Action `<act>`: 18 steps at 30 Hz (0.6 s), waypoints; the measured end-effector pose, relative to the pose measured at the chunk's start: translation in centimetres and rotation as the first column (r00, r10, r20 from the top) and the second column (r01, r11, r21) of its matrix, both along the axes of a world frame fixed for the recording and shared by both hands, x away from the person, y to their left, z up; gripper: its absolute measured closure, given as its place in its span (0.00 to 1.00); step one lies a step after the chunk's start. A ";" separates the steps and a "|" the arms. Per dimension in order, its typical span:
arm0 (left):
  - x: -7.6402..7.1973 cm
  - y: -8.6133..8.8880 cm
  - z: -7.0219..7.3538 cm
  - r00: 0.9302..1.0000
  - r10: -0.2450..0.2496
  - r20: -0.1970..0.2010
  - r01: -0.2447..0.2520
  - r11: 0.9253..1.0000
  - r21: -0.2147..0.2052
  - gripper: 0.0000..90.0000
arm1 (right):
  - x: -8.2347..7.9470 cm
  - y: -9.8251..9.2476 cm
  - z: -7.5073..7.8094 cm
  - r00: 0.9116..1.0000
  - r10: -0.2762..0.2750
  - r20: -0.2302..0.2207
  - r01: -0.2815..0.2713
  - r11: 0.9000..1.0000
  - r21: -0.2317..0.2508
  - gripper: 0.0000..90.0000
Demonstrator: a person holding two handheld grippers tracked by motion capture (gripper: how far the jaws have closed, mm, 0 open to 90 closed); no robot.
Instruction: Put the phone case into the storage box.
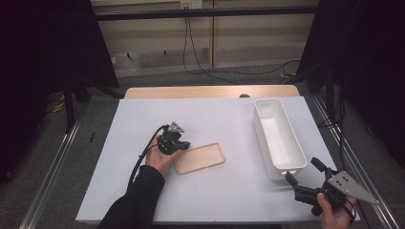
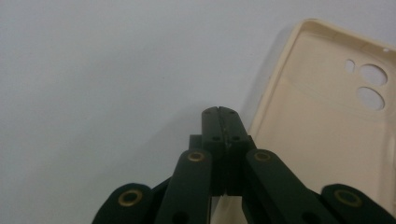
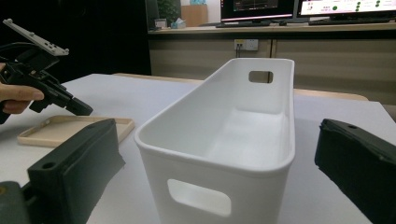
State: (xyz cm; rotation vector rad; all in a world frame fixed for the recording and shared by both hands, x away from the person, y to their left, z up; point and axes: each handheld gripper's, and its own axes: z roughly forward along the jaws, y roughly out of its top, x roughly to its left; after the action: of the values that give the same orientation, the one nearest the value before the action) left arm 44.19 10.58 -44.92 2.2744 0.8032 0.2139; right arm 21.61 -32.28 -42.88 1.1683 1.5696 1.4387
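Note:
A beige phone case (image 1: 200, 158) lies inside-up on the white table sheet (image 1: 215, 119), a little left of centre. My left gripper (image 1: 183, 145) sits at the case's left end, tilted down. In the left gripper view my left gripper (image 2: 220, 112) is shut with nothing between the jaws, its tips just beside the edge of the phone case (image 2: 327, 135). My right gripper (image 1: 302, 170) is held open at the near right, by the near end of the white bin (image 1: 278, 138). In the right gripper view my right gripper (image 3: 217, 135) stands wide open in front of the white bin (image 3: 224, 154).
The long white bin is empty and has handle cut-outs at both ends. The wooden table edge (image 1: 210, 91) shows at the back. Metal rails (image 1: 52, 167) run along both sides. The left gripper (image 3: 60, 100) and phone case (image 3: 70, 128) lie to the left in the right gripper view.

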 end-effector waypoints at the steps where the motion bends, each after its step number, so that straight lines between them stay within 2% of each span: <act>1: 0.0 0.0 0.0 1.000 -0.003 -0.003 0.003 1.000 -0.002 1.00 | 0.0 0.0 0.0 1.000 0.000 0.000 0.000 1.000 0.000 0.00; 14: -0.4 -0.1 0.0 0.999 -0.024 -0.026 0.023 1.000 -0.016 1.00 | 0.0 0.0 0.0 1.000 -0.002 -0.001 0.002 1.000 0.000 0.00; 17: -0.6 -0.2 0.0 0.999 -0.051 -0.010 0.051 0.999 -0.009 1.00 | 0.0 0.0 0.0 1.000 -0.002 -0.001 0.002 1.000 0.000 0.00; 18: -0.6 -0.2 0.1 0.999 -0.047 -0.011 0.046 0.999 -0.009 1.00 | 0.0 0.0 0.0 1.000 -0.002 -0.001 0.002 1.000 0.000 0.00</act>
State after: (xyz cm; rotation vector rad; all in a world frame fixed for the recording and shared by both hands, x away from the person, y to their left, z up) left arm 43.54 10.34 -44.86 2.2856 0.7548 0.1761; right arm 21.61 -32.31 -42.90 1.1702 1.5690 1.4371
